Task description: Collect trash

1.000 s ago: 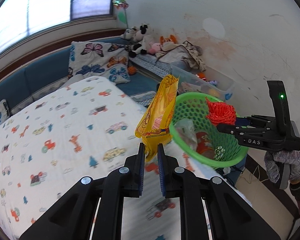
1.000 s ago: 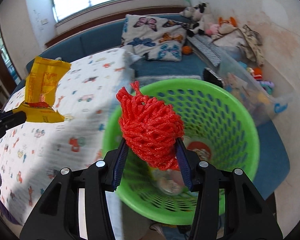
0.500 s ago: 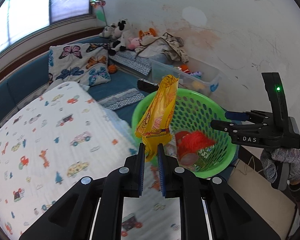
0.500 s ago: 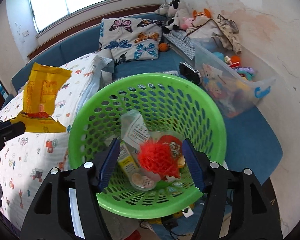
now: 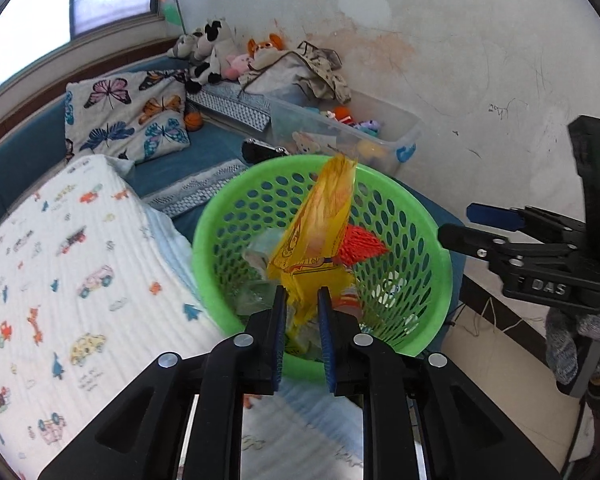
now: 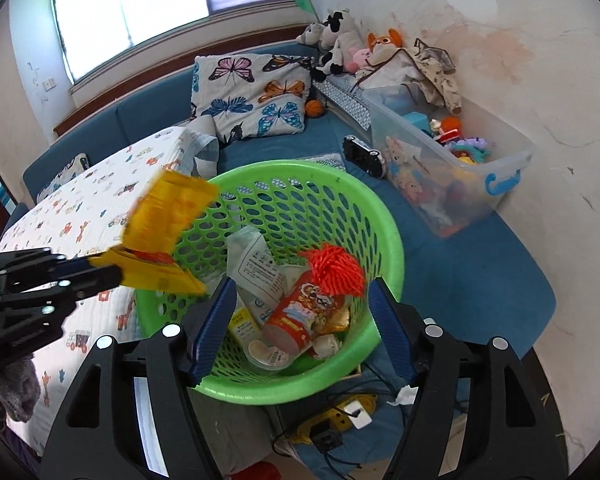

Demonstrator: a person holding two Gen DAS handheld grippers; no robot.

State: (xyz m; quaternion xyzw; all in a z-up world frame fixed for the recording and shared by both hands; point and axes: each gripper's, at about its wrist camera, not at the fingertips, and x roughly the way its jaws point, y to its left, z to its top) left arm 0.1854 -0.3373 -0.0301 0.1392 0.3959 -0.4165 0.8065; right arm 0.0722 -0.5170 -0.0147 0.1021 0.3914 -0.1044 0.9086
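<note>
My left gripper (image 5: pixel 302 304) is shut on a yellow snack wrapper (image 5: pixel 320 232) and holds it over the near rim of the green mesh basket (image 5: pixel 220 240). The wrapper (image 6: pixel 164 216) and the left gripper (image 6: pixel 100 274) also show at the left of the right wrist view. My right gripper (image 6: pixel 302 312) is open and empty above the basket (image 6: pixel 388 240). It shows at the right in the left wrist view (image 5: pixel 460 226). A red net ball (image 6: pixel 334 270) lies in the basket on a red snack tube (image 6: pixel 300 312) and clear packets (image 6: pixel 252 264).
A bed with a car-print sheet (image 5: pixel 60 280) lies left of the basket. A clear toy bin (image 6: pixel 452 160) stands by the wall. A butterfly pillow (image 6: pixel 256 96) and plush toys (image 6: pixel 340 48) sit on the blue couch. A yellow power strip (image 6: pixel 340 420) lies on the floor below.
The red net ball left my right gripper and now lies in the basket; the right jaws opened wide. My left gripper carried the yellow wrapper from beside the basket to over it.
</note>
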